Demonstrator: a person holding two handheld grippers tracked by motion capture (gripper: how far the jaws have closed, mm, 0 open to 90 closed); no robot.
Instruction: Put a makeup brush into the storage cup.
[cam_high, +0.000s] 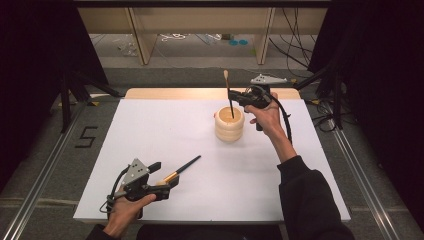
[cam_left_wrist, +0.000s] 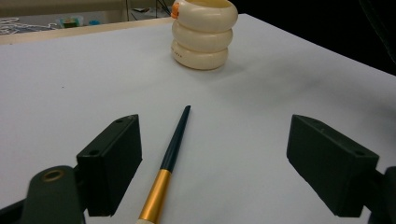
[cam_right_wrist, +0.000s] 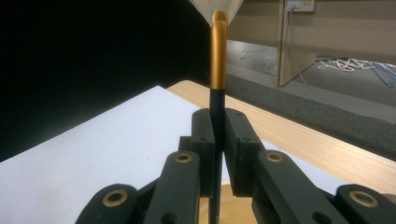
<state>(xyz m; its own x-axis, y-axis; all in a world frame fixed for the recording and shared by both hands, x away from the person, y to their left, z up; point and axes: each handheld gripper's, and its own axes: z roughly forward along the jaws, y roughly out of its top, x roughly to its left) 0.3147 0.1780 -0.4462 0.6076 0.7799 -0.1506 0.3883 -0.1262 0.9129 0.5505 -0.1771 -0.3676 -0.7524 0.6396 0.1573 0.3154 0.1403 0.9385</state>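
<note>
From above, my right gripper (cam_high: 239, 96) clamps a brush (cam_high: 229, 94) upright, handle end down inside the cream ringed holder (cam_high: 229, 125). My left gripper (cam_high: 167, 181) sits at a second brush (cam_high: 181, 170) lying on the white table (cam_high: 150, 130). A "5" (cam_high: 87, 136) marks the floor to my left.

Left gripper view: jaws spread wide, the lying brush (cam_left_wrist: 170, 156) between them, nearer the left jaw; the holder (cam_left_wrist: 201, 35) stands ahead, its small lettering unreadable.

Right gripper view: jaws pinched on the dark handle (cam_right_wrist: 216, 121), gold ferrule above.

the right gripper (cam_right_wrist: 218, 154) clamps its black jaws on an upright brush (cam_right_wrist: 217, 70), gold ferrule and white bristles above, over the white table (cam_right_wrist: 93, 154).
</note>
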